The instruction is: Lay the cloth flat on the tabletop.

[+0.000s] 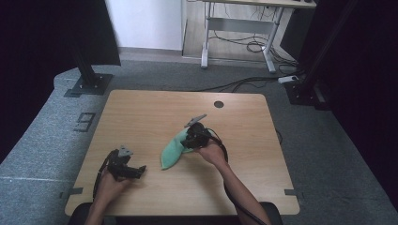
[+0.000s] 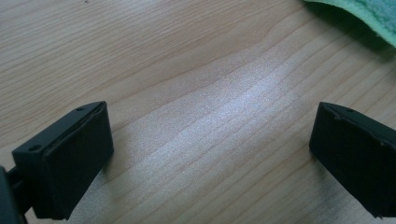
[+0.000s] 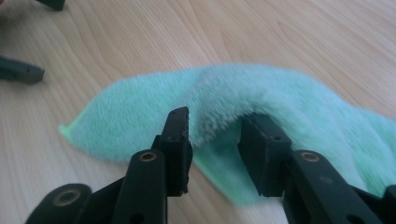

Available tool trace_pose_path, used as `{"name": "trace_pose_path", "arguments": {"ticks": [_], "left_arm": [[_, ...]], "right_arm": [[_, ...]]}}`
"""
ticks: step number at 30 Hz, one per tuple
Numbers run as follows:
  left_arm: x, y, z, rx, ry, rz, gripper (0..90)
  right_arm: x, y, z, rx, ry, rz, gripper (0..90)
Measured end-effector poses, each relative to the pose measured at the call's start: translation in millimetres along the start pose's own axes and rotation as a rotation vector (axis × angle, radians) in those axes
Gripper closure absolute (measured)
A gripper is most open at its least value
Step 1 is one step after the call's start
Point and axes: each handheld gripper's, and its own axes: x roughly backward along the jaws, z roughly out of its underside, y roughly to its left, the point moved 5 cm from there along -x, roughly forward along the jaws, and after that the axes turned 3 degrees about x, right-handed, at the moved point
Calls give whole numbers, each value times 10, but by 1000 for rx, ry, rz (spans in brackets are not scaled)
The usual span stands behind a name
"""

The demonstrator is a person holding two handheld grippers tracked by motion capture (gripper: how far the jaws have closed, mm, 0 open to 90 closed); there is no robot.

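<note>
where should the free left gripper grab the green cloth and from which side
Probably the pointed near corner of the green cloth, which lies flat on the table and points toward the left gripper. Come in low from that side, jaws wide, and pinch the thin edge. The far end is bunched up at the right gripper, whose jaws stand around a raised fold, so the free corner is the open part.

One soft mint-green fleece cloth (image 1: pixel 172 152) lay near the middle of one light wooden counter (image 1: pixel 141 112). Two black tongs were there: left tongs (image 1: pixel 139 170), right tongs (image 1: pixel 187 141).
</note>
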Motion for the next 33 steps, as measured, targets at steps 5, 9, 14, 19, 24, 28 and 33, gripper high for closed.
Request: {"name": "trace_pose_path", "arguments": {"ticks": [5,9,14,19,24,28,33], "left_arm": [[0,0,0,0,0,0,0],[0,0,0,0,1,0,0],[1,0,0,0,2,0,0],[1,0,0,0,2,0,0],[0,-1,0,1,0,0,0],[0,1,0,-1,0,-1,0],[0,-1,0,1,0,0,0]], "right_arm": [[12,-71,222,-29,24,2,640],[-128,-158,419,-53,61,25,568],[-243,-151,460,-7,68,76,732],[-224,-135,463,-3,72,84,851],[44,-138,323,-17,36,78,852],[411,-161,112,2,1,104,849],[750,-170,-110,22,-59,128,844]]}}
